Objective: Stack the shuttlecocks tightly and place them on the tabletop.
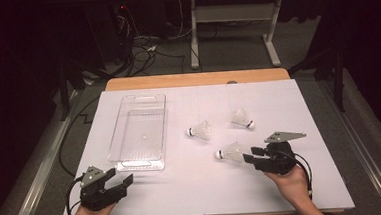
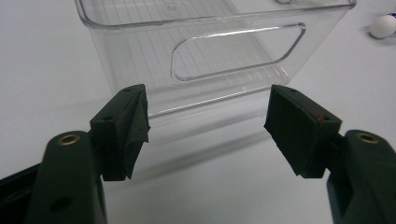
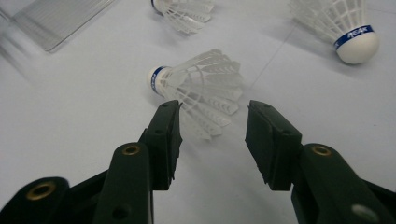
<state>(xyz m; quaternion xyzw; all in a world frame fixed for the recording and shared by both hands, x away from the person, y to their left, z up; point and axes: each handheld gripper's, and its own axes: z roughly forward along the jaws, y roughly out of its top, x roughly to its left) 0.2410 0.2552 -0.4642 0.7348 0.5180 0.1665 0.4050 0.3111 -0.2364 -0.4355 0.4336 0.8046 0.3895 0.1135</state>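
Three white shuttlecocks with blue-banded corks lie on the white table cover. The nearest shuttlecock (image 1: 230, 152) (image 3: 196, 79) rests on its side, cork pointing left. My right gripper (image 1: 250, 154) (image 3: 212, 112) is open right behind it, and the feather skirt's rim reaches between the jaw tips without being pinched. A second shuttlecock (image 1: 200, 131) (image 3: 182, 9) lies farther off, a third shuttlecock (image 1: 243, 119) (image 3: 348, 28) to the right of it. My left gripper (image 1: 122, 176) (image 2: 208, 119) stands open with nothing between its jaws, just short of the near end wall of a clear plastic tray (image 1: 137, 166) (image 2: 233, 51).
The tray is long, with nothing in it, and runs away from me on the left half of the table. A wooden table edge (image 1: 197, 79) shows at the back. Bare white cover lies between both grippers along the front.
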